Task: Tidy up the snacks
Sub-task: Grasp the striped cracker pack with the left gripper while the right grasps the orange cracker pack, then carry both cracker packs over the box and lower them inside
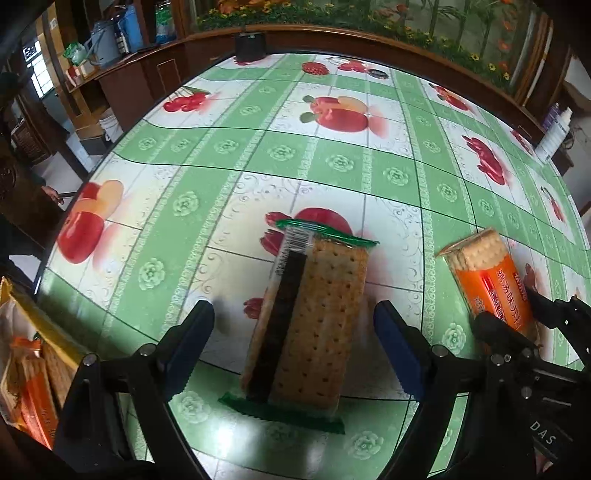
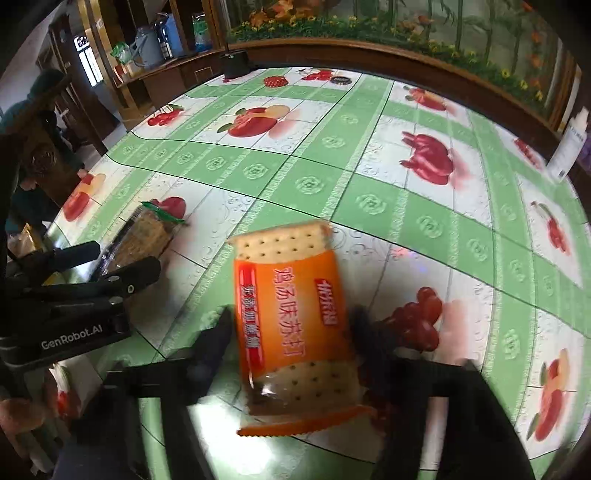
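home dining room, lived-in. table (image 1: 229, 155) under green checked oilcloth printed with fruit fills centre of frame. dark wooden sideboard (image 1: 122, 77) upper left, cluttered with grey kettle (image 1: 105, 38), blue jug (image 1: 133, 27), bags. flower-and-bamboo mural (image 1: 406, 22) along top edge. white bottle (image 1: 554, 133) at right edge. white bucket (image 1: 110, 127) on floor, left.

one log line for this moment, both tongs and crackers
left tongs: open around green cracker pack, not gripping | right tongs: shut on orange cracker pack | both packs on tablecloth
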